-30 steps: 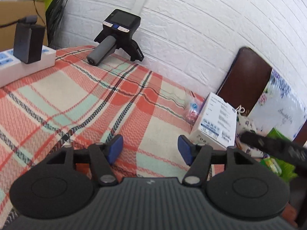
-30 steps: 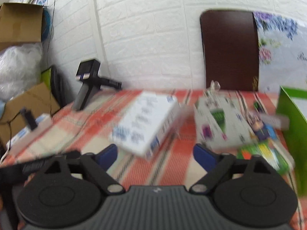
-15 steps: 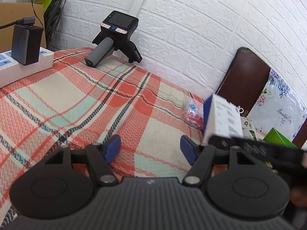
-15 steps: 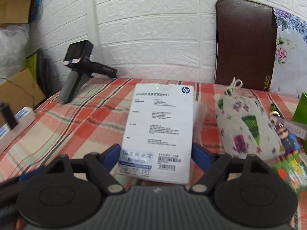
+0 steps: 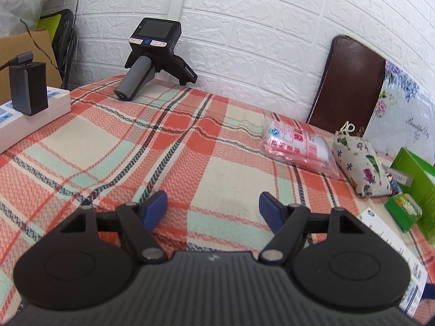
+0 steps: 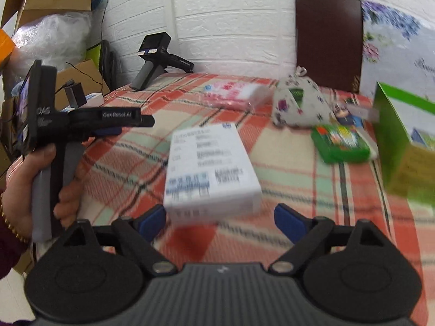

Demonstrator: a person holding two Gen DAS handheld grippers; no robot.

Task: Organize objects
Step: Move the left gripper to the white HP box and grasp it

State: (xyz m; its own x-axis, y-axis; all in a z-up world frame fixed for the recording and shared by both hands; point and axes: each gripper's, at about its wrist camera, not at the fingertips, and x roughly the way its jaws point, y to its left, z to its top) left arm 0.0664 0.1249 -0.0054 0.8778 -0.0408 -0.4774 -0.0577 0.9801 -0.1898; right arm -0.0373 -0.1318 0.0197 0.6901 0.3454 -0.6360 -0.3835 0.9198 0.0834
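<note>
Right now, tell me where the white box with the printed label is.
In the right wrist view, the white box lies flat on the plaid tablecloth just ahead of the open right gripper, left of the small green pack.

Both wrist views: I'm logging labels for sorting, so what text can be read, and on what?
"GenRobot.AI": side of the left tongs.
"Beautiful Day": floral sheet against the wall.
White box: print blurred, unreadable.
Pink packet: red characters, too small to read.
Green packet: blurred.
</note>
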